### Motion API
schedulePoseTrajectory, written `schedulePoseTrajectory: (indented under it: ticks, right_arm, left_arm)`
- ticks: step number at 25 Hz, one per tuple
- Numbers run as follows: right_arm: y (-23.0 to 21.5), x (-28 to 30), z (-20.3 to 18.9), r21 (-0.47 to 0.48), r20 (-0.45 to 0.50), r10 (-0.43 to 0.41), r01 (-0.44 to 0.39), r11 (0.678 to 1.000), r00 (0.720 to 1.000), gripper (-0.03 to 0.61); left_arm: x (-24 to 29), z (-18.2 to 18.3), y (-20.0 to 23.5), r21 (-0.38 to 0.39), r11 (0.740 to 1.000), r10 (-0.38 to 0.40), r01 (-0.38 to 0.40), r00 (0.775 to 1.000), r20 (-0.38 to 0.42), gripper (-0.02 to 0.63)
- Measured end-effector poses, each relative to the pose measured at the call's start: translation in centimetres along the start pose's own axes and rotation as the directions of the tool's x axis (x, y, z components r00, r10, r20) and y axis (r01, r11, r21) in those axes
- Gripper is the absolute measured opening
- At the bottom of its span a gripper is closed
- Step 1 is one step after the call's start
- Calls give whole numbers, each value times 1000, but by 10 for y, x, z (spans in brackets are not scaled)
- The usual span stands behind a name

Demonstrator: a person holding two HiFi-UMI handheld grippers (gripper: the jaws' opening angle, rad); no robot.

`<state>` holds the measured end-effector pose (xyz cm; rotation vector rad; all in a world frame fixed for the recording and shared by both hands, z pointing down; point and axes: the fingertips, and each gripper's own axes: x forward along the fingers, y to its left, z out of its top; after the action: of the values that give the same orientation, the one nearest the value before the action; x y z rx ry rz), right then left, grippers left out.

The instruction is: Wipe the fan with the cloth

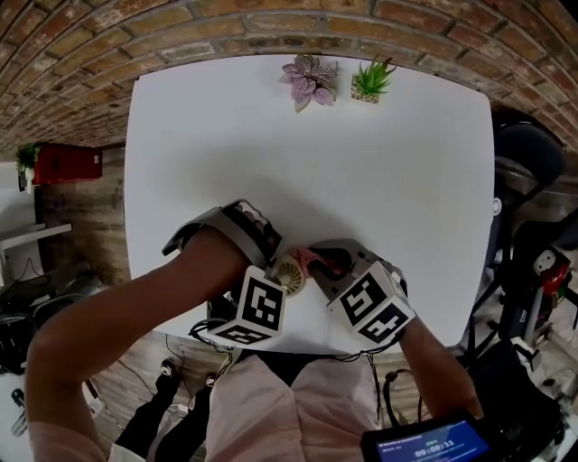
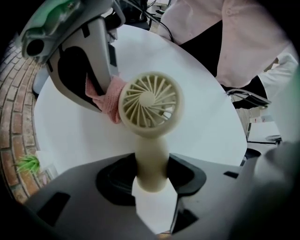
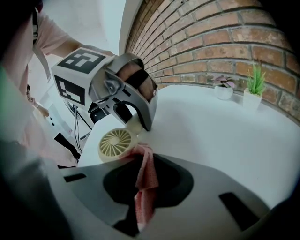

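Left gripper view: left gripper clamps cream fan by handle; right gripper pinches pink cloth.

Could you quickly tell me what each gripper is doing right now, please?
Left gripper: closed on the handle of the fan.
Right gripper: closed on the cloth, which touches the fan's rim.

Open table ahead; two plants at far edge.

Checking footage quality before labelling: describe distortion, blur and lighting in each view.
Head view: heavy fisheye bows the brick wall around the table, even light. Left gripper view: fan sharp, dark vignetted corners. Right gripper view: cloth slightly soft, left edge blurred.
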<state>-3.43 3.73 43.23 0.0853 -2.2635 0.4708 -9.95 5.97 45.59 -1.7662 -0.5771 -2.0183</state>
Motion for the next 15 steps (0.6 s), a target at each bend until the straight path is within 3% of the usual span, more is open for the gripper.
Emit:
schedulePoseTrajectory:
  ticks: [15]
  right_arm:
    - [8, 8, 10, -64, -3, 55, -56, 996, 998, 31]
  left_arm:
    - [1, 2, -1, 80, 997, -5, 9, 999, -52, 196]
